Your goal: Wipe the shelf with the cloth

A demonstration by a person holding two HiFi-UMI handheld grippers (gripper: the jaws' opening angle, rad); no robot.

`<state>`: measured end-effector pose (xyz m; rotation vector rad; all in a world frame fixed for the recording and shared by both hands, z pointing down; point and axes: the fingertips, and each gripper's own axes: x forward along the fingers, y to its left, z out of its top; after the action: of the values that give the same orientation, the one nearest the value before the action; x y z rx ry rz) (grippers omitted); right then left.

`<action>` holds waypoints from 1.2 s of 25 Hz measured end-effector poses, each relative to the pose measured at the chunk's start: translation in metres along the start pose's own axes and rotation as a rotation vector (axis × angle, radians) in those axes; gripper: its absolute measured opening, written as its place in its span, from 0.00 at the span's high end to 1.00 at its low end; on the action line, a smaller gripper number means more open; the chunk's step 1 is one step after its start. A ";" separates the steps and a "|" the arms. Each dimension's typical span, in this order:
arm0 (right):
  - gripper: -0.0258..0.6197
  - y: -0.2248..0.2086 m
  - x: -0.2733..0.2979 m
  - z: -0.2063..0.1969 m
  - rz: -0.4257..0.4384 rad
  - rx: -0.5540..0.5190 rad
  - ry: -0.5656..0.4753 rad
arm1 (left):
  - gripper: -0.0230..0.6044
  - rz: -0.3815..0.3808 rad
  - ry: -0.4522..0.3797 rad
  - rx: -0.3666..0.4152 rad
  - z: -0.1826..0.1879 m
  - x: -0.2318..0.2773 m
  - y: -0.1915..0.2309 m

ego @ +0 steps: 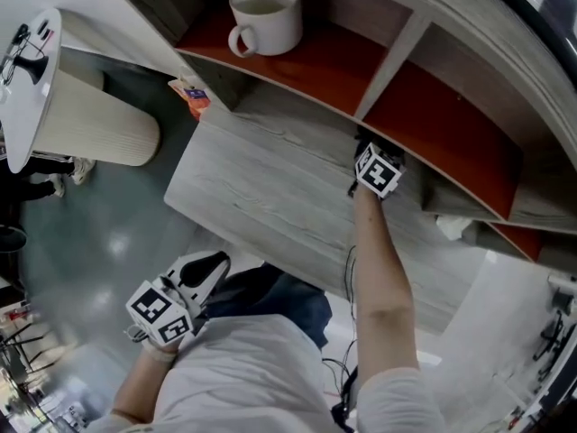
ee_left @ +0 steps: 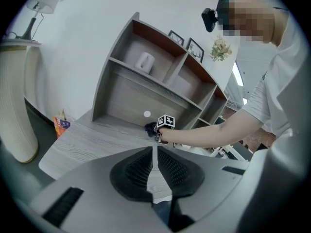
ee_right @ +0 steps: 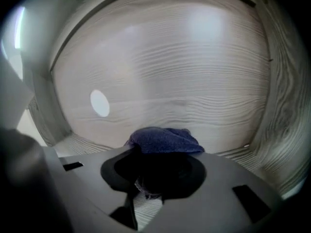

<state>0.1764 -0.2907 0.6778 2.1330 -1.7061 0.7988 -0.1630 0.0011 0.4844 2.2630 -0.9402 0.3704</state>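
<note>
1. Right gripper (ee_right: pixel 156 171) is clamped on the blue cloth (ee_right: pixel 165 141)
2. Cloth lies in the lower compartment of the shelf (ee_right: pixel 194 72), near its back wall
3. Left gripper (ee_left: pixel 155 165), jaws together and empty, hangs well apart from the shelf
4. White mug (ego: pixel 266 14) stands in the compartment above

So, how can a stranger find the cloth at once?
Find the grey shelf unit on the desk and look in its wide bottom bay, under the white mug. Beside a round white spot on the back panel, the right tool is shut on a dark blue cloth, the only soft, coloured thing there.
</note>
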 end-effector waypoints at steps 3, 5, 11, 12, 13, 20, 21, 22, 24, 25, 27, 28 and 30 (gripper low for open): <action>0.78 0.035 0.001 0.011 0.048 -0.021 -0.025 | 0.90 0.028 -0.014 -0.015 -0.002 -0.009 0.006; 0.78 0.052 0.000 0.015 0.069 -0.022 -0.029 | 0.90 0.037 -0.022 -0.021 -0.004 -0.014 0.007; 0.79 0.080 -0.007 0.028 0.123 -0.064 -0.074 | 0.90 0.042 -0.031 -0.025 -0.004 -0.020 0.008; 0.79 0.080 -0.008 0.030 0.130 -0.072 -0.084 | 0.90 0.039 -0.030 -0.024 -0.004 -0.020 0.007; 0.79 0.078 -0.010 0.032 0.135 -0.077 -0.096 | 0.90 0.036 -0.028 -0.021 -0.004 -0.020 0.006; 0.81 0.045 -0.031 0.051 0.130 -0.026 -0.171 | 0.90 -0.010 -0.002 0.017 0.000 -0.009 -0.004; 0.81 0.035 -0.035 0.053 0.121 -0.013 -0.177 | 0.90 -0.022 0.003 0.026 0.001 -0.006 -0.007; 0.81 0.024 -0.039 0.055 0.110 -0.001 -0.183 | 0.90 -0.035 0.009 0.034 0.002 -0.003 -0.010; 0.81 0.001 -0.046 0.058 0.080 0.019 -0.198 | 0.90 -0.058 0.021 0.050 0.003 0.003 -0.015; 0.81 -0.010 -0.050 0.060 0.066 0.026 -0.204 | 0.90 -0.069 0.028 0.058 0.004 0.006 -0.018; 0.81 -0.033 -0.056 0.062 0.034 0.034 -0.212 | 0.90 -0.091 0.042 0.073 0.005 0.011 -0.023; 0.81 -0.044 -0.058 0.062 0.017 0.037 -0.215 | 0.90 -0.101 0.048 0.081 0.005 0.014 -0.025; 0.81 -0.065 -0.064 0.064 -0.015 0.059 -0.220 | 0.90 -0.116 0.058 0.094 0.006 0.018 -0.028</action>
<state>0.2448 -0.2582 0.5966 2.3459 -1.7897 0.6372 -0.1306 0.0028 0.4754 2.3661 -0.7733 0.4340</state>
